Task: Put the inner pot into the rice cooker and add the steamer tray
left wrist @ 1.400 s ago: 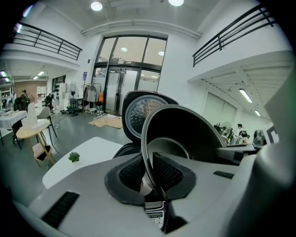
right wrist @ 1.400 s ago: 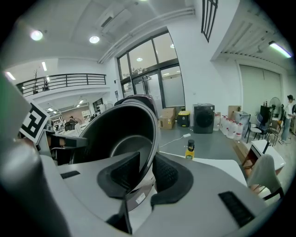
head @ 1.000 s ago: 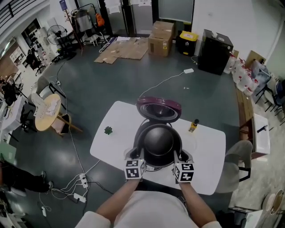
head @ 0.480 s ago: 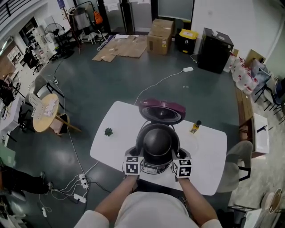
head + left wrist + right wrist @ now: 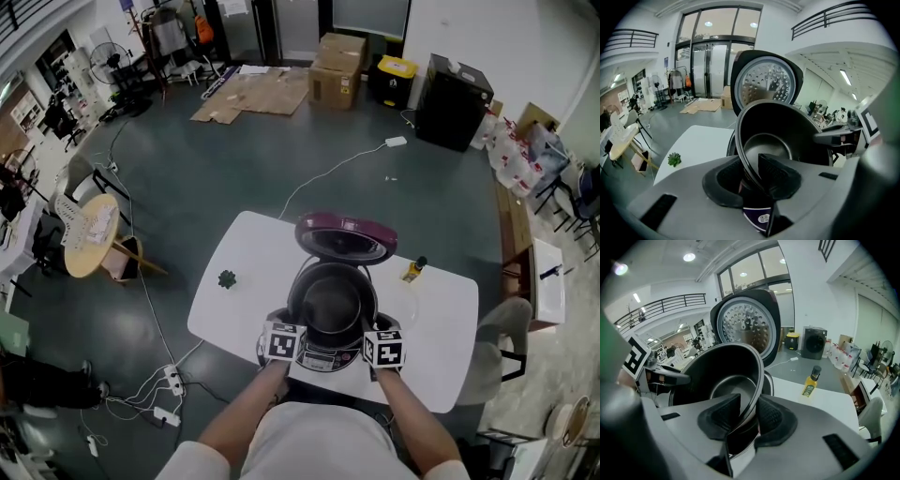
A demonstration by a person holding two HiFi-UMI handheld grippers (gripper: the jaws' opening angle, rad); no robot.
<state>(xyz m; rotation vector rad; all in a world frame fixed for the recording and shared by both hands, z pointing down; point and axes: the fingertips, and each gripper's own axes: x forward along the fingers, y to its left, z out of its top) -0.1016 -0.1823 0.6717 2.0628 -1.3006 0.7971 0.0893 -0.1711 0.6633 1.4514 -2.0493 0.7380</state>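
The black inner pot (image 5: pixel 330 305) sits down inside the open rice cooker (image 5: pixel 323 356), whose maroon lid (image 5: pixel 345 237) stands up behind it. My left gripper (image 5: pixel 298 325) straddles the pot's near-left rim and my right gripper (image 5: pixel 366 328) the near-right rim. In the left gripper view the rim of the pot (image 5: pixel 787 126) runs between the pads of the left gripper (image 5: pixel 752 176) with a gap at the outer pad. The right gripper view shows the pot (image 5: pixel 726 366) between the loose pads of the right gripper (image 5: pixel 747 416). Both pairs of jaws have just been opening.
The cooker stands mid-front on a white table (image 5: pixel 234 309). A small green plant (image 5: pixel 227 278) lies at its left, an oil bottle (image 5: pixel 413 269) at its right. A chair (image 5: pixel 502 337) stands by the table's right end. Cables trail on the floor.
Both grippers have come down with the pot. It was raised above the cooker and now sits inside the body. The jaws look wider around the rim.
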